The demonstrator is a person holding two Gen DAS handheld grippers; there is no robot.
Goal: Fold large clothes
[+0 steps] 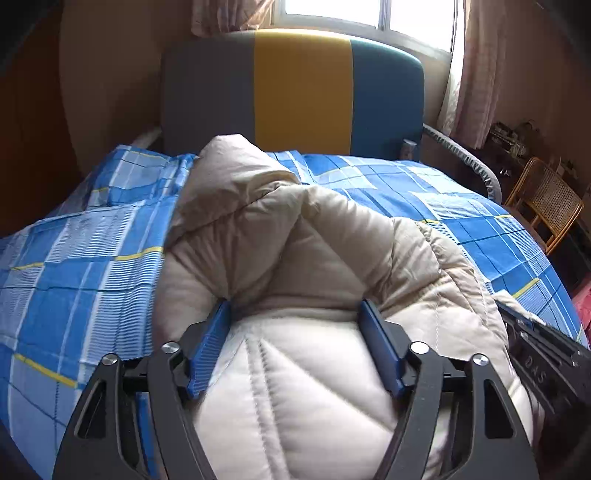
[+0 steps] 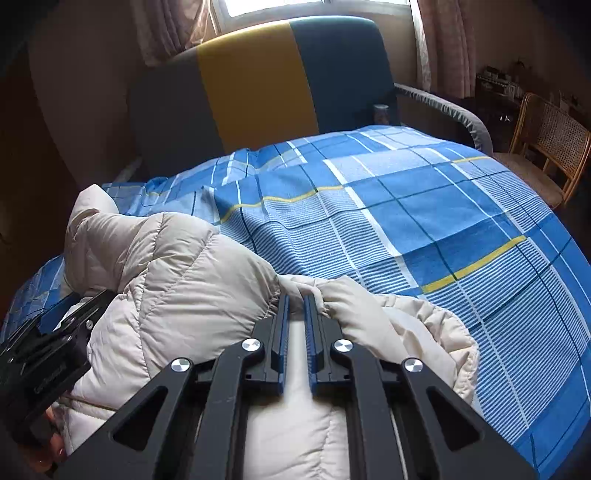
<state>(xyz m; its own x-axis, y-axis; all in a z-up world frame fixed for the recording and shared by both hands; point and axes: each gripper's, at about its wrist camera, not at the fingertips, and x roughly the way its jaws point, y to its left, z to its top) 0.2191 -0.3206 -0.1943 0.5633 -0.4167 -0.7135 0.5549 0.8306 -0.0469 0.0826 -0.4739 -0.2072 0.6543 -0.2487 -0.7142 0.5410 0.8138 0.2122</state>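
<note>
Blue, white and yellow checked cotton covers the bed (image 1: 424,192), the broadest thing in both views, and it spreads from the near edge up to the headboard (image 1: 295,92), which is padded in grey, mustard yellow and teal panels. Behind the headboard a bright window (image 1: 354,14) sits between pale curtains (image 1: 480,66). At the right side of the room a cane-backed wooden chair (image 2: 550,136) stands just beside the bed.

On the bedspread lies the cream quilted puffer jacket (image 1: 280,240), bunched and heaped towards the near, left part of the bed, its padded panels puffed up and one end reaching towards the headboard in the left wrist view. A frilled edge of it trails out to the right over the checked cloth.

The left gripper (image 1: 295,325) stands with its blue-lined fingers (image 1: 208,354) spread wide, and a fat bulge of the jacket fills the gap and presses against both pads. The right gripper (image 2: 295,299) has its fingers nearly pressed together, pinching a thin fold of the jacket between them. Each gripper shows as a black body at the edge of the other's view, close beside the jacket.
</note>
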